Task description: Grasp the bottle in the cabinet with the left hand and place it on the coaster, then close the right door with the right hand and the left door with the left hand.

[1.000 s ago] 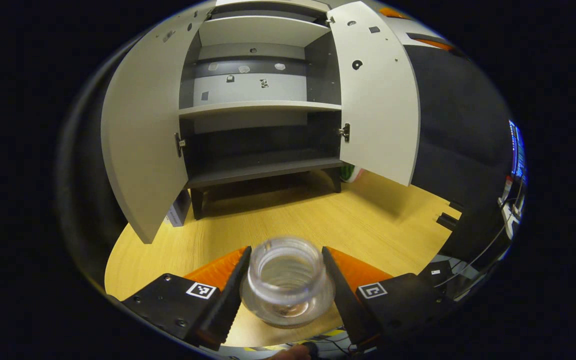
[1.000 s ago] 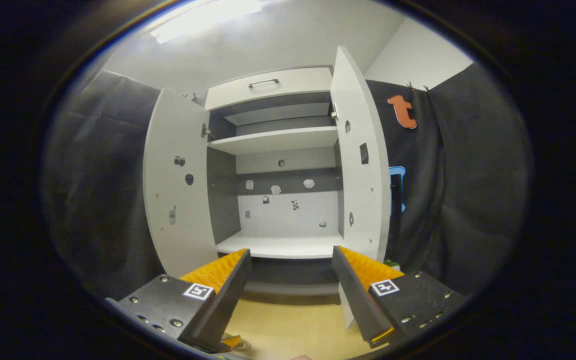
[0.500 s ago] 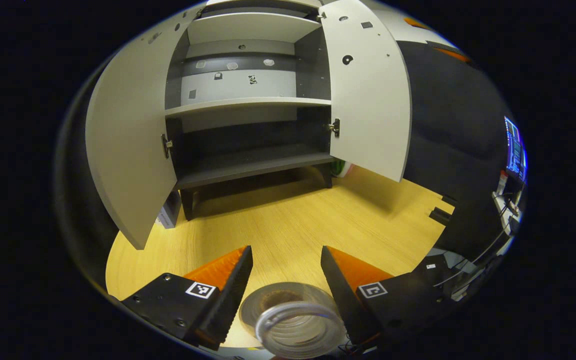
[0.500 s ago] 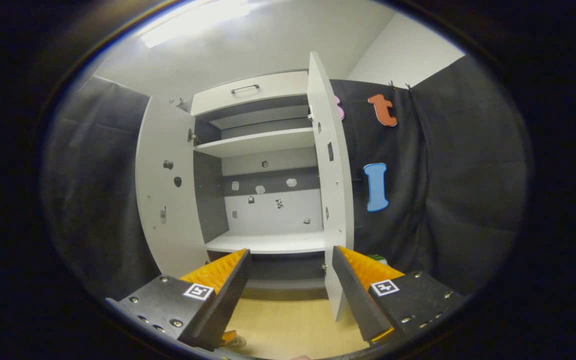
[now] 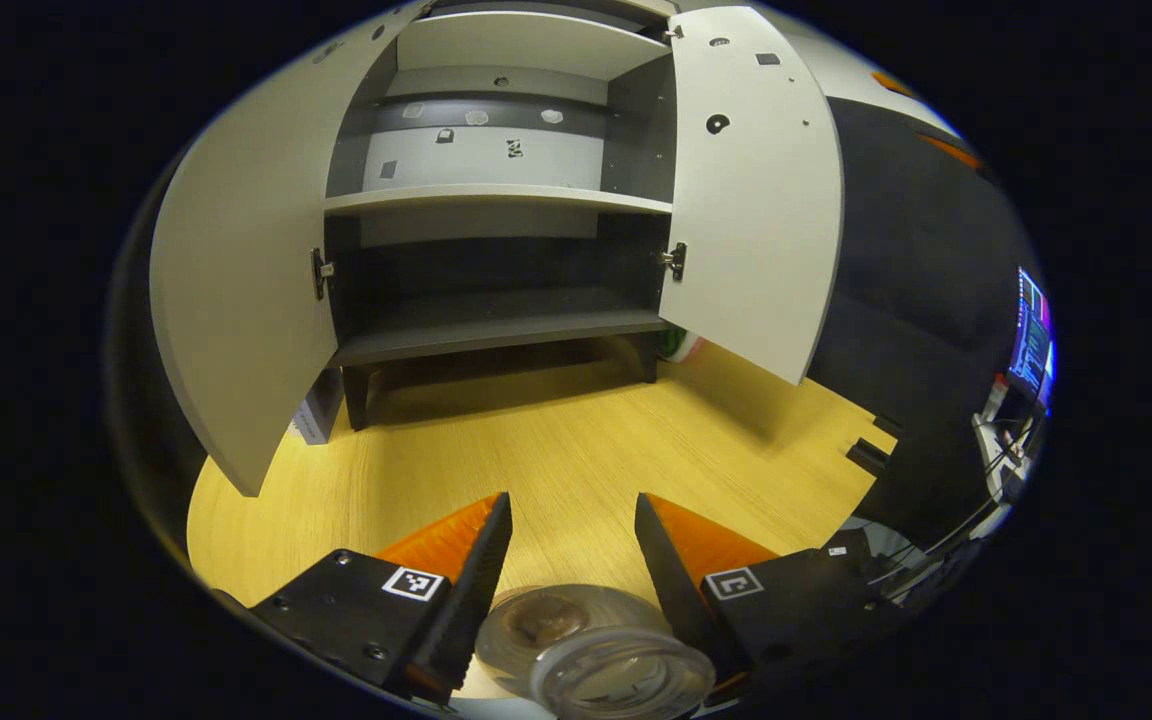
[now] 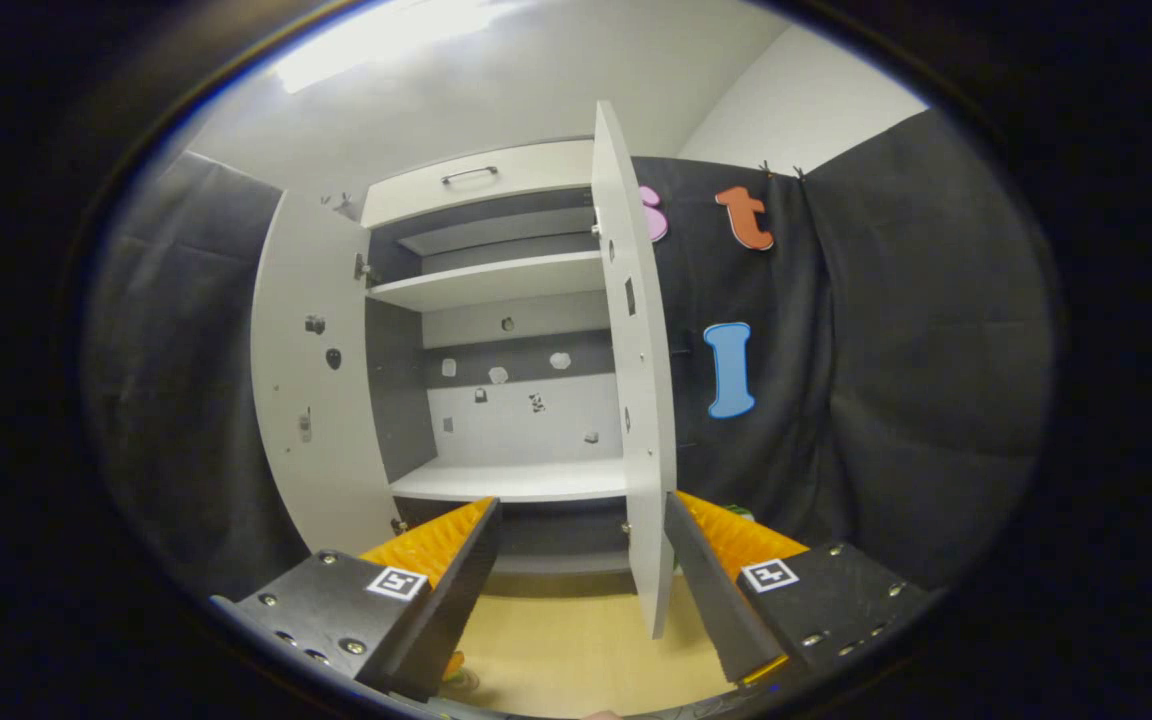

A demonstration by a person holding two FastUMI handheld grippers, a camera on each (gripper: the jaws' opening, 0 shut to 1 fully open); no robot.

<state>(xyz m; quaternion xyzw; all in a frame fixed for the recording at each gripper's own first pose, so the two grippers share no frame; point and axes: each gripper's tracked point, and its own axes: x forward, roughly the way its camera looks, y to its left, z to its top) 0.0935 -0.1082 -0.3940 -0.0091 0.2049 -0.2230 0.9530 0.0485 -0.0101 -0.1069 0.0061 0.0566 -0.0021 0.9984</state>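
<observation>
the clear glass bottle [image 5: 621, 675] sits below the spread left claw [image 5: 568, 545], seemingly on its round coaster [image 5: 536, 620]. right claw [image 6: 581, 545], spread, could clip the white right door's [image 6: 636, 400] edge.

The left gripper view looks from above the wooden surface [image 5: 576, 450] toward the open cabinet [image 5: 496, 200], tilted downward, from well back. The right gripper view sits lower and nearer the cabinet [image 6: 506, 400], facing it and tilted upward, just off the edge of its right door [image 6: 636, 400]. Both views share the cabinet's shelves and two open doors.
</observation>
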